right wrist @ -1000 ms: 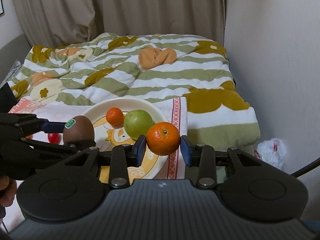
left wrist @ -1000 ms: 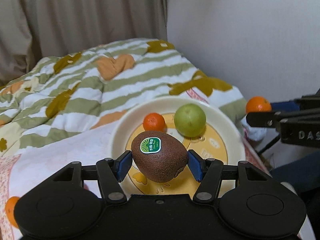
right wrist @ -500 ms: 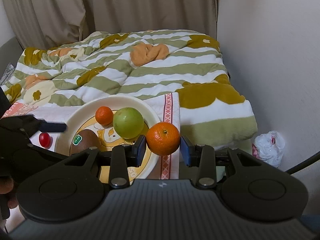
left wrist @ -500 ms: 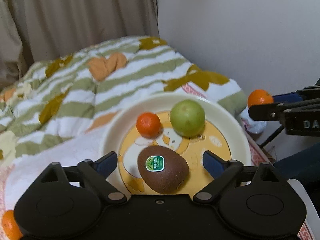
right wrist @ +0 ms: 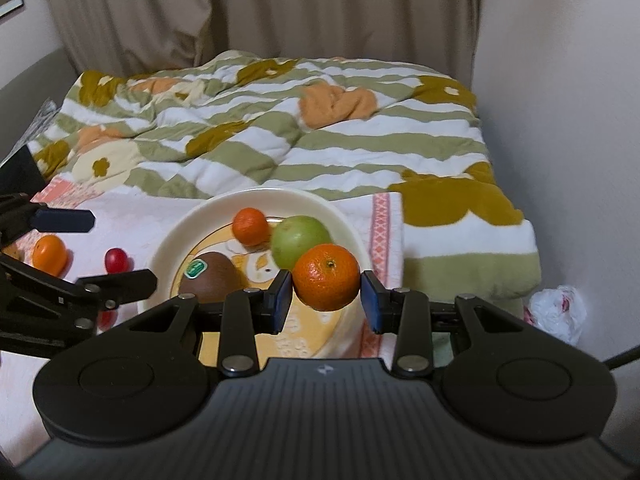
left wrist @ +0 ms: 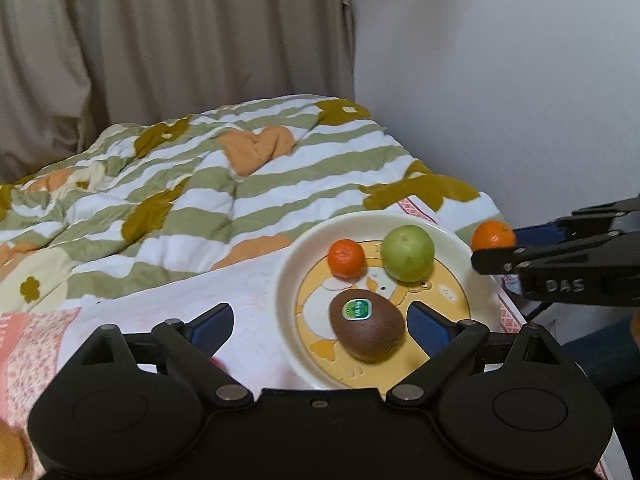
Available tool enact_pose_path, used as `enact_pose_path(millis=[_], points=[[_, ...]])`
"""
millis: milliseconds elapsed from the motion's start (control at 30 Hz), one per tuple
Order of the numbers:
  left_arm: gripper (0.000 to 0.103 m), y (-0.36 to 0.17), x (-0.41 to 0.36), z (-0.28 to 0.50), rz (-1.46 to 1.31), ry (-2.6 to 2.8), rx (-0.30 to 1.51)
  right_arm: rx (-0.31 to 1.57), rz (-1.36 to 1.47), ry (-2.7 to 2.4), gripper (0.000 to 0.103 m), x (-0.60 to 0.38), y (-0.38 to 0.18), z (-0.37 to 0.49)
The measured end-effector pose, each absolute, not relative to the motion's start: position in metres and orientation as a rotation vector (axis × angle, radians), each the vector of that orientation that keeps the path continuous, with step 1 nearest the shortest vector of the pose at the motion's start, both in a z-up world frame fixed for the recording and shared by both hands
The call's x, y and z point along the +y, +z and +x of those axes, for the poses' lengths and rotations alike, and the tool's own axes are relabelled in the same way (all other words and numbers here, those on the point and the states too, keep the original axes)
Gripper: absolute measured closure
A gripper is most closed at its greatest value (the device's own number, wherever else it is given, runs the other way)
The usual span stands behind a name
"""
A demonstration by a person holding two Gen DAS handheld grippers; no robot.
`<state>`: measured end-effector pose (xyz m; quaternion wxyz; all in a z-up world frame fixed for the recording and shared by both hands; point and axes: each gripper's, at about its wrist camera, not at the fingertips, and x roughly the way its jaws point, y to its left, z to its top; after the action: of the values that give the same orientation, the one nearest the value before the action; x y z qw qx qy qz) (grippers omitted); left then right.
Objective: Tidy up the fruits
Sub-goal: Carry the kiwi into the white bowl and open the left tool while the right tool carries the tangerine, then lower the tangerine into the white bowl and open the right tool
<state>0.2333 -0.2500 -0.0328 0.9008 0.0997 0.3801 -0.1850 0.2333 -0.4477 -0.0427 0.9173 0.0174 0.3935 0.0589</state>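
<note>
Kiwi (left wrist: 366, 330) lay on the plate (left wrist: 476, 254), green sticker up, brown and whole, between the wide-spread fingers of the left gripper (left wrist: 320, 322), untouched. Right gripper (right wrist: 326, 300) pinched a mandarin (right wrist: 327, 276) above the plate rim.

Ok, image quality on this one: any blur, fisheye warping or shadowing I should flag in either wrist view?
Left wrist view: dim warm indoor light, dark vignette in the corners, and the plate and kiwi look slightly soft. Right wrist view: sharper, with the held mandarin crisp; the wall edge bows from fisheye distortion; the right gripper hides the plate's near rim. No strong glare in either.
</note>
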Motion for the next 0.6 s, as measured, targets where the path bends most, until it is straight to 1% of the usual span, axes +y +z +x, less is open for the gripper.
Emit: enact_pose_path(millis=[600], points=[[0.007,-0.027,-0.222,0.205,0.155,-0.253,0.788,0.871,-0.048,0.235,0.050,-0.424,-0.091,0.256]])
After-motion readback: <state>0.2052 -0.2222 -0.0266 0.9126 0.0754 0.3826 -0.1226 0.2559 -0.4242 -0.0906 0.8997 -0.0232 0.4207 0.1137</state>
